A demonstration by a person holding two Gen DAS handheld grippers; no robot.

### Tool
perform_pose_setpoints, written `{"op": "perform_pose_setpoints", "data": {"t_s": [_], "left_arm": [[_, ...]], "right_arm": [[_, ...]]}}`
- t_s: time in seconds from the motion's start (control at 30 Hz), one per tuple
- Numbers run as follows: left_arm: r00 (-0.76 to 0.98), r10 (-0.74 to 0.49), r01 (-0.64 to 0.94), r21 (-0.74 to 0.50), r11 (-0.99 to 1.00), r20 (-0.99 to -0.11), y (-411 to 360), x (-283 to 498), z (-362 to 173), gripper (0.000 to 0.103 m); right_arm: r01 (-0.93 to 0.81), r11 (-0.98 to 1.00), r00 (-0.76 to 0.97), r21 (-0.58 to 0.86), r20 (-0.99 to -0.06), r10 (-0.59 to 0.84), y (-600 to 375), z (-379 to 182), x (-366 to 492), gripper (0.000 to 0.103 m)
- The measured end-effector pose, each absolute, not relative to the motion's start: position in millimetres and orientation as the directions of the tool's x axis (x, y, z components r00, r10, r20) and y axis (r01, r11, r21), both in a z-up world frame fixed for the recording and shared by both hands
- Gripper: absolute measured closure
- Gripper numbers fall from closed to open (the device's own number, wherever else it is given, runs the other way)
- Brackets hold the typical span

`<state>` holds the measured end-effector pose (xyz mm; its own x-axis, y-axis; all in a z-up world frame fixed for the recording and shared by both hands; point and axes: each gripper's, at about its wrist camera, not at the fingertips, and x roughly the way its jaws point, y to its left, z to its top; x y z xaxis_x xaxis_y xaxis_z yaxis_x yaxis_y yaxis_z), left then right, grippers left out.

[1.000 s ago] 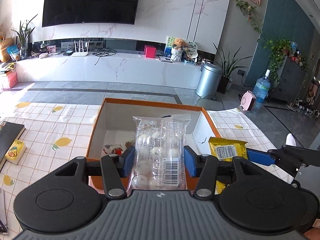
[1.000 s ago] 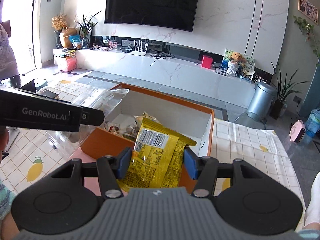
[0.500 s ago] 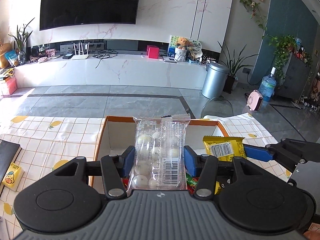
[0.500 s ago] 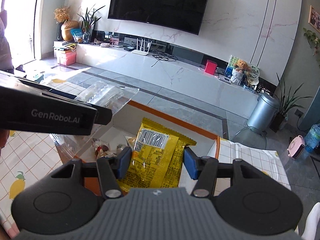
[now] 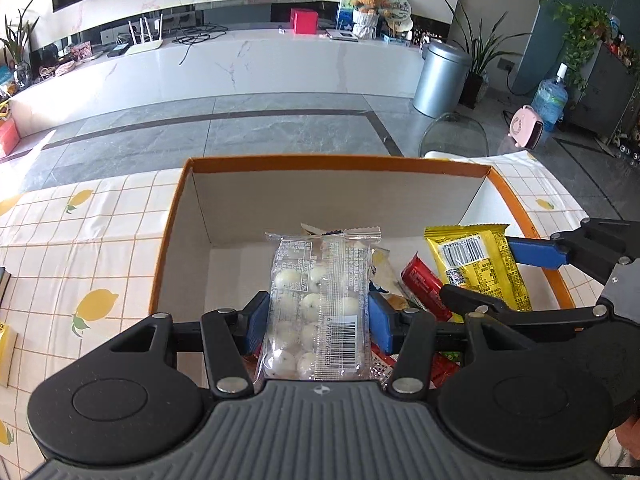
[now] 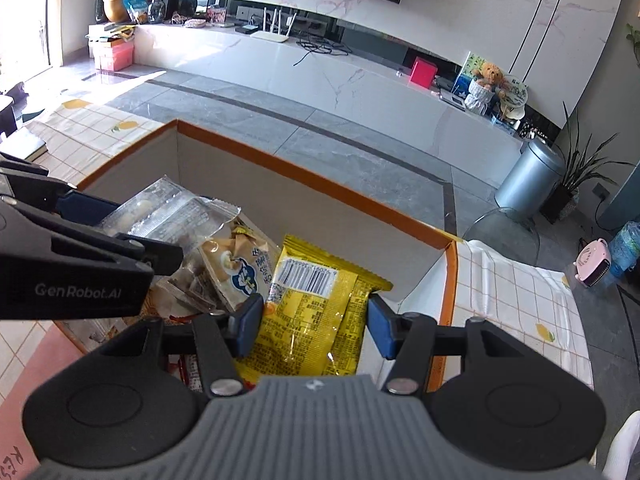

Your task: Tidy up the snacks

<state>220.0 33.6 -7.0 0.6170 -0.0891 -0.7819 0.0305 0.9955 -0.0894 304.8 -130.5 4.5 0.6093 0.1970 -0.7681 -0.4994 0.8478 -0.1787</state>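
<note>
My left gripper (image 5: 318,326) is shut on a clear packet of white round sweets (image 5: 320,304), held over the orange-rimmed white box (image 5: 336,160). My right gripper (image 6: 314,326) is shut on a yellow snack packet (image 6: 316,304) with a barcode, over the same box (image 6: 320,184). In the left wrist view the yellow packet (image 5: 478,268) and the right gripper (image 5: 508,276) show at the right, above the box. In the right wrist view the left gripper (image 6: 120,224) and its clear packet (image 6: 172,212) come in from the left. Red, beige and other wrappers (image 5: 424,284) lie in the box bottom.
The box stands on a table under a lemon-print checked cloth (image 5: 80,248). A beige snack bag (image 6: 236,268) lies in the box beside the yellow packet. A dark book (image 6: 28,148) lies at the table's far left. Beyond the table are grey floor, a steel bin (image 5: 440,80) and a pink heater (image 5: 528,128).
Both grippers moved forward and down over the box and tilted downward, each keeping its packet. The box interior and the snacks lying in it now fill more of both views.
</note>
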Motion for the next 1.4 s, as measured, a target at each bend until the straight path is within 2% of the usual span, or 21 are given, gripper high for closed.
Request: {"op": "perform_pose_setpoints", "data": {"t_s": [0.23,0.37,0.63,0.7,0.8,0.93,1.0,1.07,1.17,1.4], "left_arm": [[0.548,-0.113,0.050,-0.102,0.994,-0.829,33.0,231.4,-26.0,0.043],[0.522,-0.108,0.051,-0.096,0.994,-0.846,30.7,235.6,-28.8,0.042],[0.501,-0.087,0.047,-0.074,0.996,-0.861,28.9,235.0,-26.8,0.035],[0.502,-0.079,0.038,-0.069,0.997,-0.861,27.9,236.6,-25.0,0.029],[0.515,-0.085,0.040,-0.075,0.996,-0.853,30.2,233.9,-18.3,0.025],[0.553,-0.081,0.036,-0.073,0.997,-0.830,30.0,226.2,-2.1,0.014],[0.569,-0.069,0.030,-0.063,0.998,-0.819,30.0,220.4,7.6,0.014],[0.591,-0.064,0.025,-0.062,0.998,-0.804,30.9,213.2,18.8,0.014],[0.636,-0.050,0.012,-0.056,0.998,-0.770,32.4,200.1,38.2,0.014],[0.782,0.055,-0.043,0.034,0.998,-0.621,26.8,147.7,82.4,0.013]], "right_arm": [[-0.528,0.832,0.530,-0.168,-0.831,0.169,-128.4,-22.6,321.1,0.049],[-0.540,0.835,0.467,-0.106,-0.863,0.192,-129.2,-31.3,324.6,0.049],[-0.555,0.824,0.431,-0.116,-0.887,0.166,-122.8,-35.6,326.7,0.048],[-0.556,0.820,0.446,-0.136,-0.881,0.157,-122.5,-32.7,323.5,0.046],[-0.566,0.811,0.460,-0.147,-0.873,0.162,-123.1,-24.4,322.0,0.038],[-0.569,0.807,0.472,-0.158,-0.866,0.164,-124.8,-8.9,318.5,0.032],[-0.567,0.809,0.479,-0.153,-0.861,0.173,-126.5,1.4,316.0,0.029],[-0.562,0.814,0.490,-0.146,-0.852,0.186,-128.6,13.4,312.6,0.020],[-0.553,0.821,0.517,-0.141,-0.831,0.205,-133.5,32.9,304.1,0.012],[-0.499,0.851,0.634,-0.165,-0.739,0.229,-151.6,82.1,264.9,0.007]]}}
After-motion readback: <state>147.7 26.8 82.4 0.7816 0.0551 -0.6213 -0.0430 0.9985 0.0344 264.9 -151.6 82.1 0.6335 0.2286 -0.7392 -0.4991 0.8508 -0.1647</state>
